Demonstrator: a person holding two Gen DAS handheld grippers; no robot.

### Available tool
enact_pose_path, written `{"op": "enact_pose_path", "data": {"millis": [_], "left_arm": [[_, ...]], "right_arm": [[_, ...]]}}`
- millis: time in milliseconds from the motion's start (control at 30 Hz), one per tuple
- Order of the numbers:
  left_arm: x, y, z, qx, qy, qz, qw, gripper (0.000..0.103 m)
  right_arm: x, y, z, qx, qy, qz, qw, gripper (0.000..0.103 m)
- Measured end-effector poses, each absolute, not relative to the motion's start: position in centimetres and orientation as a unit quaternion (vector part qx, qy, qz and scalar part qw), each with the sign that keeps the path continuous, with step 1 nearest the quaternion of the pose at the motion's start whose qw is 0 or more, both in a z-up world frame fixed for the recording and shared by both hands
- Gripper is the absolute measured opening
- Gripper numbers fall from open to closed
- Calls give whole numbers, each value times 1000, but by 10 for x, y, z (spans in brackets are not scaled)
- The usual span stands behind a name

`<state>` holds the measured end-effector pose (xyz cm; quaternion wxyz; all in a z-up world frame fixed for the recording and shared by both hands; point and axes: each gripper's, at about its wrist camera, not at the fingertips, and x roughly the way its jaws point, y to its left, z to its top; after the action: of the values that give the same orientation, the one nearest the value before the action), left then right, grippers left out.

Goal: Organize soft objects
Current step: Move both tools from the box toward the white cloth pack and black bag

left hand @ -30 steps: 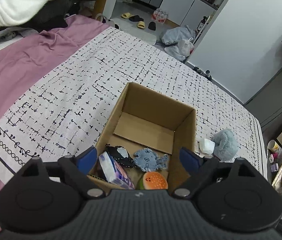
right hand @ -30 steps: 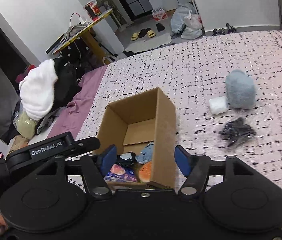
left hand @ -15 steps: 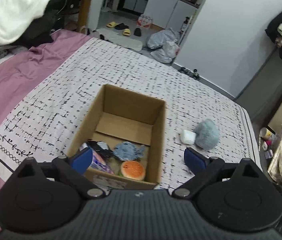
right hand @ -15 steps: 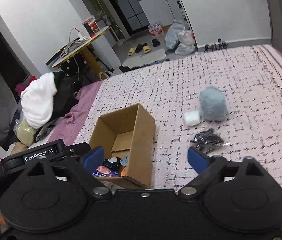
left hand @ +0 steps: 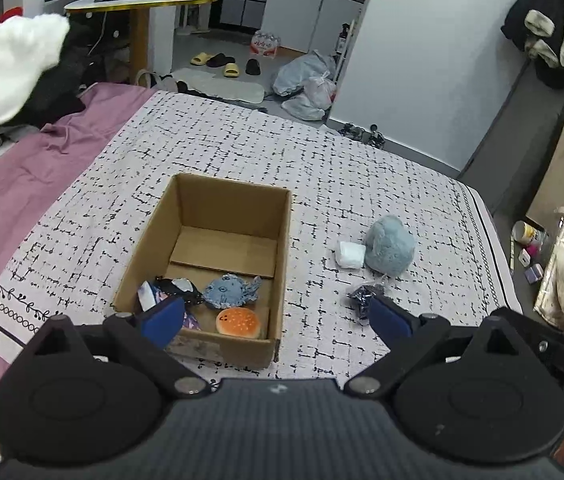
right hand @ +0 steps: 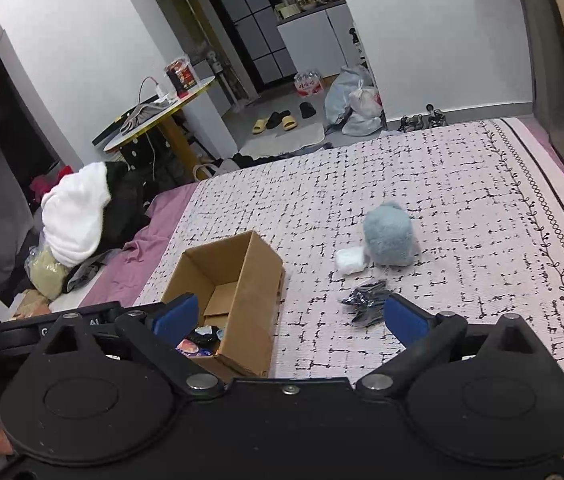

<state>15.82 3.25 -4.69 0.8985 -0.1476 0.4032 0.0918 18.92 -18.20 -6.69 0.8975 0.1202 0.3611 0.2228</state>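
An open cardboard box [left hand: 286, 240] [right hand: 257, 276] stands on the patterned bed cover. It holds a blue fish toy [left hand: 229, 291], an orange burger toy [left hand: 237, 321], a dark packet [left hand: 175, 286] and other small items. To its right on the cover lie a fluffy grey-blue plush [left hand: 389, 246] [right hand: 388, 239], a white soft block [left hand: 350, 254] [right hand: 350, 260] and a dark wrapped bundle [left hand: 362, 294] [right hand: 366, 304]. My left gripper [left hand: 275, 318] is open and empty, held above the box's near edge. My right gripper [right hand: 290, 320] is open and empty, raised between box and bundle.
A purple sheet [left hand: 13, 184] covers the bed's left side, with a white-and-black clothes pile [left hand: 9, 72] [right hand: 81, 216] beyond it. A yellow-edged table [left hand: 141, 0], slippers and bags [left hand: 306, 84] are on the floor past the bed. The bed's right edge [left hand: 494, 240] drops to clutter.
Both grippers have pulled back and up from the box, so more of the bed shows. The right gripper's jaws have opened wider. The objects have not moved.
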Motion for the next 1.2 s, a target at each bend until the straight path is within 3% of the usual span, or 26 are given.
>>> {"op": "enact_pose_path", "data": {"millis": [1200], "left_arm": [[223,-8,-57,-109,410,76,902,98]], "right_arm": [[260,-233,-98,157,386,201,886,100]]}}
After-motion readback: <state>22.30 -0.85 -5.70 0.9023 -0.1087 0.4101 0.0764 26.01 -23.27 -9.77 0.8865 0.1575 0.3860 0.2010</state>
